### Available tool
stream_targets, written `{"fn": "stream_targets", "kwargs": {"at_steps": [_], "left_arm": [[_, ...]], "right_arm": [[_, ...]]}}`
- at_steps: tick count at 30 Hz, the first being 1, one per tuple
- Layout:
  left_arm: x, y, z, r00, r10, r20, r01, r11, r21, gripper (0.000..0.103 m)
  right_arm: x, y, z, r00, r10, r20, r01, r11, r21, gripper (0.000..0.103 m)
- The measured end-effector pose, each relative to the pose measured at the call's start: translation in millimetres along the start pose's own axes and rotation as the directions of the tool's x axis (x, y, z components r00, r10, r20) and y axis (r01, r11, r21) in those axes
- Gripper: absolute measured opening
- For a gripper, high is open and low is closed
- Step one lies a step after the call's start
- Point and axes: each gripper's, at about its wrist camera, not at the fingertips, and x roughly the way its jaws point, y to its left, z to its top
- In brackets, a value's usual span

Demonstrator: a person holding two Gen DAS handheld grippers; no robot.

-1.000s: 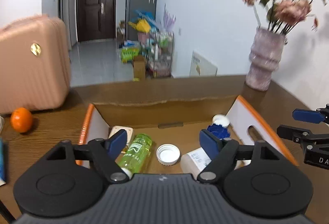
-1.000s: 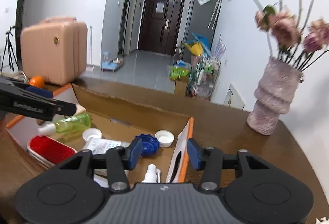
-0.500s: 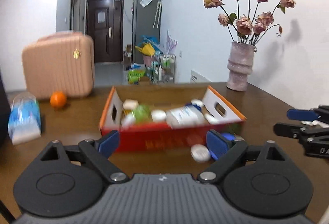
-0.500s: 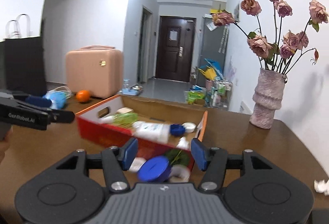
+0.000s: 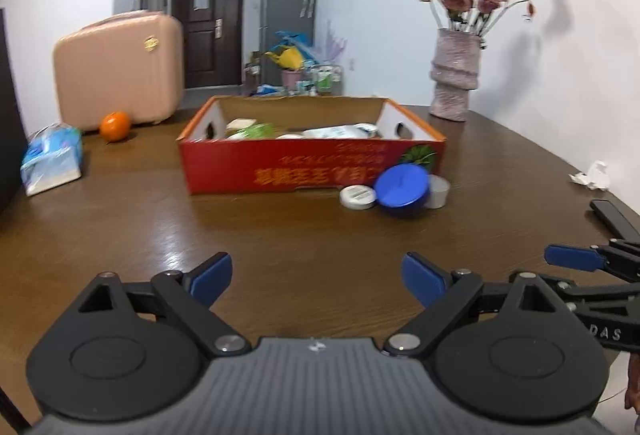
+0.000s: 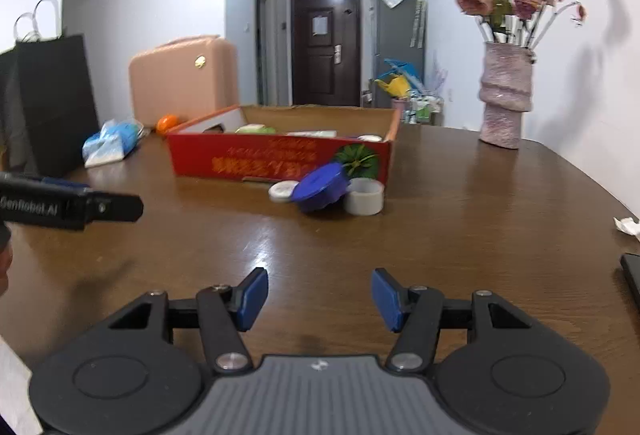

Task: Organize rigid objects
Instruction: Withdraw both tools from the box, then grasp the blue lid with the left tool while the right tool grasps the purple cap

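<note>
Dark wooden table (image 5: 120, 219) in a white-walled room, hallway and door behind. Landmark: the red cardboard box (image 5: 312, 165), mid-table, already holding bottles and small containers.

Largest to smallest around the box: pink suitcase (image 5: 118, 69) behind its left end; vase of dried roses (image 5: 454, 75) beyond its right end; blue tissue pack (image 5: 52, 159) well left of it, an orange (image 5: 115, 126) between pack and suitcase. Still loose, right up against the box's front right corner: blue round lid (image 5: 402, 187) tilted, grey tape roll (image 6: 364, 196) on its right, white cap (image 5: 358, 197) on its left.

Left gripper (image 5: 316, 277) empty, jaws opening, nearly full width. Right gripper (image 6: 316, 299) empty, jaws about half apart. Both well short of the cluster.

Judgement: the three loose pieces go in next. Take an outer piece first; the three crowd together, so a jaw beside the lid could nudge its neighbours. Lift clear of the box wall before crossing.

Room: broad bare table in front of the box; near edge beneath the grippers. A dark flat object (image 5: 612, 215) and crumpled paper (image 5: 592, 177) lie far right of the box.
</note>
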Motion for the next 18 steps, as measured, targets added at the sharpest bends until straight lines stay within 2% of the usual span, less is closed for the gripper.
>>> {"fn": "stream_targets", "kwargs": {"at_steps": [6,11,14,16,18], "left_arm": [[45,-26,22,0.996,-0.087,-0.005,0.087,0.995,0.042,0.096],[109,-41,45,0.976,-0.203,-0.077,0.202,0.979,-0.033,0.095],[145,-47,49,0.972,-0.189,-0.137,0.177,0.98,-0.095,0.089],[164,-46,49,0.964,-0.214,-0.161,0.187,0.968,-0.166,0.089],[177,-45,48,0.963,-0.214,-0.167,0.173,0.958,-0.227,0.09]], "right_arm": [[10,-19,2,0.999,-0.048,-0.005,0.048,0.997,0.056,0.057],[20,-34,2,0.997,-0.076,-0.033,0.079,0.994,0.08,0.057],[25,-45,3,0.995,-0.091,-0.045,0.095,0.991,0.096,0.057],[30,-53,5,0.994,-0.098,-0.048,0.102,0.989,0.109,0.057],[37,-62,9,0.993,-0.107,-0.049,0.112,0.986,0.124,0.057]]}}
